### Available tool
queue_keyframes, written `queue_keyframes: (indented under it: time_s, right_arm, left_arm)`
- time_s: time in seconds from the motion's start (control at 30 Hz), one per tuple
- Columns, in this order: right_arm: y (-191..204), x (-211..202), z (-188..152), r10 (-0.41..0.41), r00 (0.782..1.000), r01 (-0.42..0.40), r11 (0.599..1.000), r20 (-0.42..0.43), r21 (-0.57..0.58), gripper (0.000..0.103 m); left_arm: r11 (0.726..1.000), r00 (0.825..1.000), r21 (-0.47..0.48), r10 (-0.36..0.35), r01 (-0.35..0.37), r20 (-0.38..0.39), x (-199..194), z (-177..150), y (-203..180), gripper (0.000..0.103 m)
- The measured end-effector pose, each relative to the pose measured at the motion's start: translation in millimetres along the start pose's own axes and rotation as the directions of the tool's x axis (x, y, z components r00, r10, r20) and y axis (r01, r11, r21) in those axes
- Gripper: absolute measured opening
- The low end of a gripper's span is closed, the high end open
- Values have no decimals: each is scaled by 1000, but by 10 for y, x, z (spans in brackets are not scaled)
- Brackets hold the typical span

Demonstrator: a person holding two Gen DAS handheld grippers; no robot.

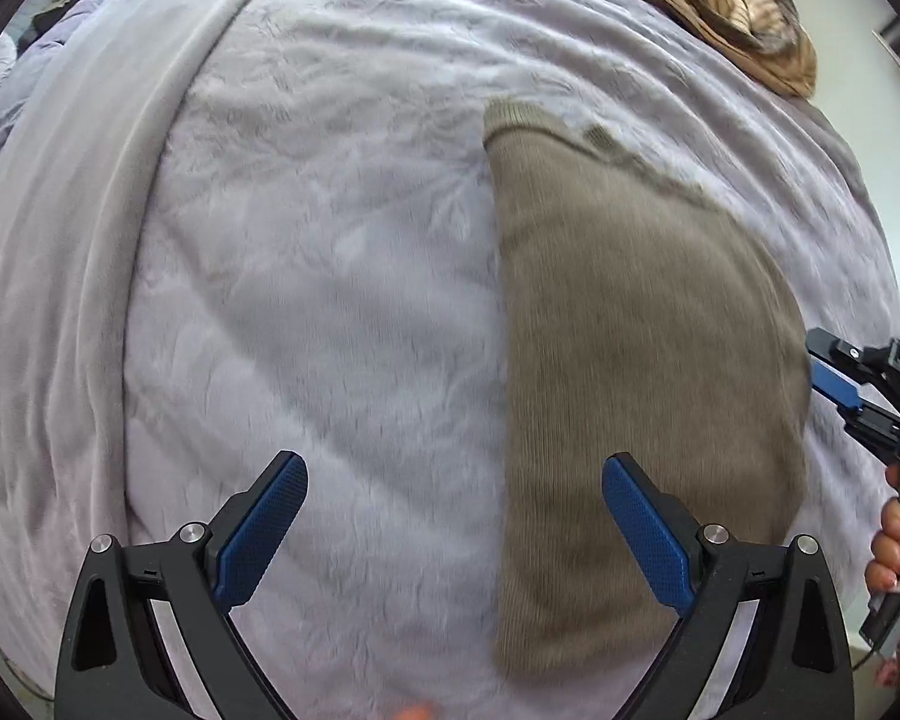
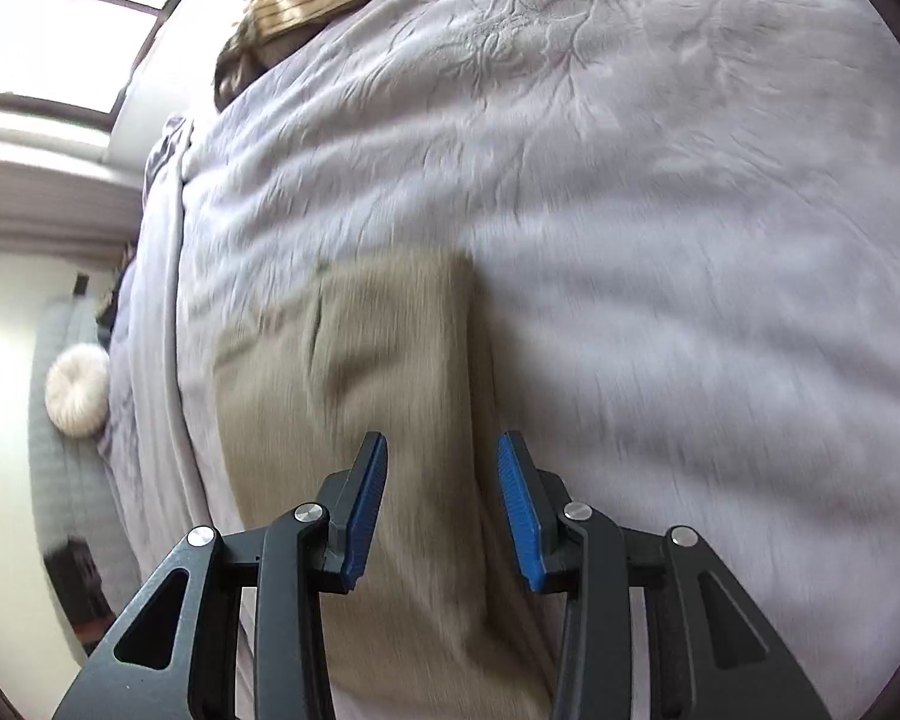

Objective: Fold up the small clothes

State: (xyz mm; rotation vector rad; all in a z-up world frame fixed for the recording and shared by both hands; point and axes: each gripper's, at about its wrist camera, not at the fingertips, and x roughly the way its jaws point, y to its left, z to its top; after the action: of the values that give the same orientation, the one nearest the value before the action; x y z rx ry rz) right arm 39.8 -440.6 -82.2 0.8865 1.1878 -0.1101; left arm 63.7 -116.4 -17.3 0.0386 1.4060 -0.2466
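Left wrist: folded sweater (image 1: 642,372) edge borders blanket (image 1: 330,300).

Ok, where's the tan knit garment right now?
The tan knit garment lies flat on the lavender blanket, right of centre in the left wrist view, under both open grippers.

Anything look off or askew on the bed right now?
Nothing stands out. The tan knit garment lies flat, folded lengthwise on the lavender blanket; both left gripper and right gripper are open above it. A striped cloth sits bunched at the far edge.

Soft daylight from a window (image 2: 60,30); motion blur, fisheye-warped edges.
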Motion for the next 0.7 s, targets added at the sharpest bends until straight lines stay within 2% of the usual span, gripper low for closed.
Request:
queue_keyframes:
  time_s: [0.03, 0.1, 0.13, 0.2, 0.27, 0.33, 0.37, 0.43, 0.47, 0.57, 0.7]
  right_arm:
    - [-19, 95, 112, 20, 1000, -19, 1000, -12, 21, 42]
    - [4, 223, 218, 47, 998, -46, 998, -34, 35, 16]
    - [84, 260, 277, 39, 998, -40, 999, -40, -3, 8]
    - [295, 239, 298, 20, 1000, -22, 992, -22, -126, 8]
    - [535, 180, 263, 31, 1000, -31, 960, -6, -278, 8]
    - [579, 215, 270, -10, 1000, 8, 945, -3, -327, 8]
    - [518, 307, 294, -63, 998, 54, 946, -17, -321, 9]
    - [339, 465, 333, -91, 993, 68, 962, -77, -263, 11]
    - [228, 508, 341, -84, 992, 63, 977, -96, -202, 16]
    - [173, 373, 306, -59, 996, 48, 987, -74, -151, 35]
    - [119, 213, 142, -36, 995, 25, 992, -88, -125, 40]
  left_arm:
    - [1000, 1000, -7, 5, -5, 6, 14, 79, -5, 99]
    - [1000, 1000, -7, 4, -4, 14, 68, 112, -27, 99]
    - [1000, 1000, -7, 2, -2, 24, 70, 122, -26, 99]
    - [1000, 998, -5, 1, 0, 55, 36, 174, -32, 99]
    - [1000, 998, -3, -6, 7, 57, 101, 152, -62, 99]
    - [1000, 999, -3, -3, 3, 36, 192, 153, -100, 99]
    - [1000, 1000, -5, 0, 0, 29, 221, 146, -109, 99]
    - [1000, 1000, -19, 1, 0, 8, 282, 127, -121, 99]
    - [1000, 1000, -23, -1, 1, 4, 280, 113, -129, 99]
    - [1000, 1000, -20, 2, -1, 0, 297, 106, -160, 99]
    - [1000, 1000, -11, 17, -17, -15, 308, 102, -201, 99]
